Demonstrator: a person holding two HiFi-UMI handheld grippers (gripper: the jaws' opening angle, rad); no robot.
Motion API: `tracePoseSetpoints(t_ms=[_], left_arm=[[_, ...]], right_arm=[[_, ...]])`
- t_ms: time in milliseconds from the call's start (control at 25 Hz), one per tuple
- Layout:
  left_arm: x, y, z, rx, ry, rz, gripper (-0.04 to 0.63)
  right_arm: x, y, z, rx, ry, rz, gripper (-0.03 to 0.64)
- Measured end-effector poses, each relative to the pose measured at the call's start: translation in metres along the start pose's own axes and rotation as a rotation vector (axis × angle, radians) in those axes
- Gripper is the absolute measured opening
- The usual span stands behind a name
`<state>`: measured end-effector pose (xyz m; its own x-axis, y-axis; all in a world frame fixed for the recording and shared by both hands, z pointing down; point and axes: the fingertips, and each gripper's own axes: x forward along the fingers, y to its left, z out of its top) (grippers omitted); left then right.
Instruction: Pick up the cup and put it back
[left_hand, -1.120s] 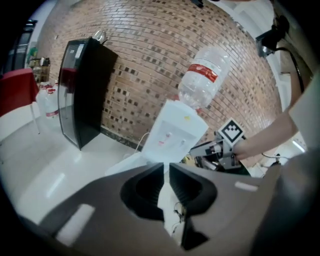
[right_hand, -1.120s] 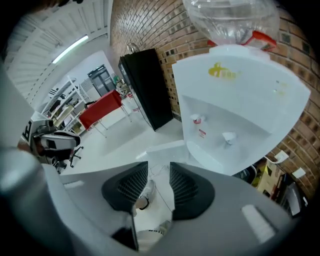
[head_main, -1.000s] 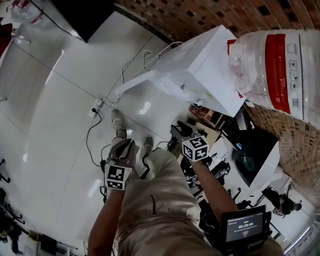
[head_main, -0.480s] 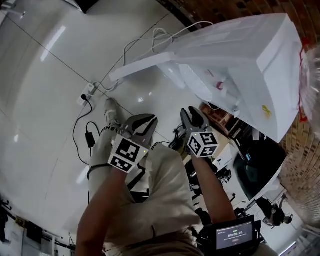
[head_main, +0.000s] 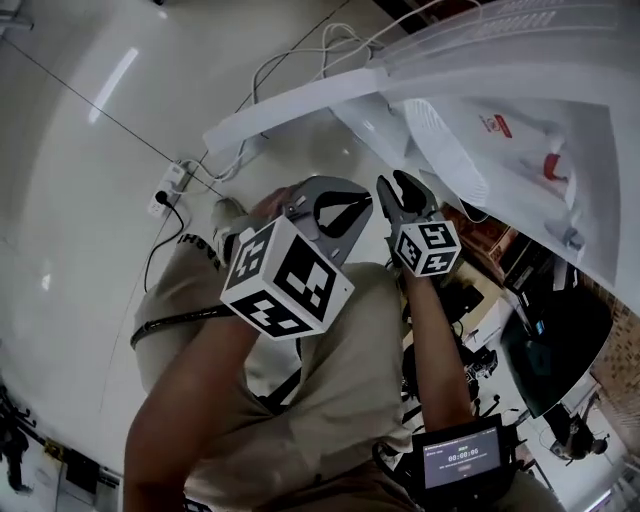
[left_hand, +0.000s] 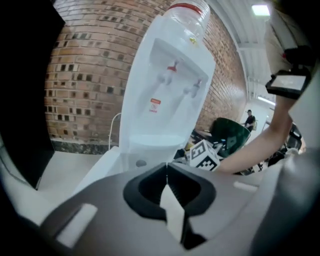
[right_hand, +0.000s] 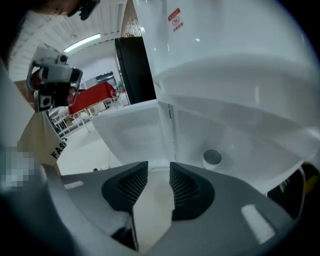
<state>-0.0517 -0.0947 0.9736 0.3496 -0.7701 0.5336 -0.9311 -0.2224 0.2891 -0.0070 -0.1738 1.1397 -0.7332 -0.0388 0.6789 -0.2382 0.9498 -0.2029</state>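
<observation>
Cup: cannot locate in any view. Counted one water dispenser (left_hand: 165, 107), two taps (left_hand: 165, 77), two grippers. Left gripper (left_hand: 166, 170): shut tip to tip, empty. Right gripper (right_hand: 159, 169): parted by a narrow gap, holding nothing.

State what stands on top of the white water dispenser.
A clear water bottle with a red band sits on the water dispenser. Its neck, inside the housing, is hidden.

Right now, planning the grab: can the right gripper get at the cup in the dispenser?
Likely yes: nothing blocks the right gripper from the cup, though its jaws need opening wider.
</observation>
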Motion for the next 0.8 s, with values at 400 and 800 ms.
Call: tracePoseSetpoints(t_ms=[400, 800], left_arm=[[0.019, 0.021, 0.018, 0.016, -0.004, 0.015, 0.011], [0.020, 0.025, 0.011, -0.045, -0.030, 0.037, 0.012]], right_arm=[[0.097, -0.098, -0.046, 0.161, -0.077, -0.237, 0.199], [0.131, -0.168, -0.051, 0.244, -0.178, -0.449, 0.337]])
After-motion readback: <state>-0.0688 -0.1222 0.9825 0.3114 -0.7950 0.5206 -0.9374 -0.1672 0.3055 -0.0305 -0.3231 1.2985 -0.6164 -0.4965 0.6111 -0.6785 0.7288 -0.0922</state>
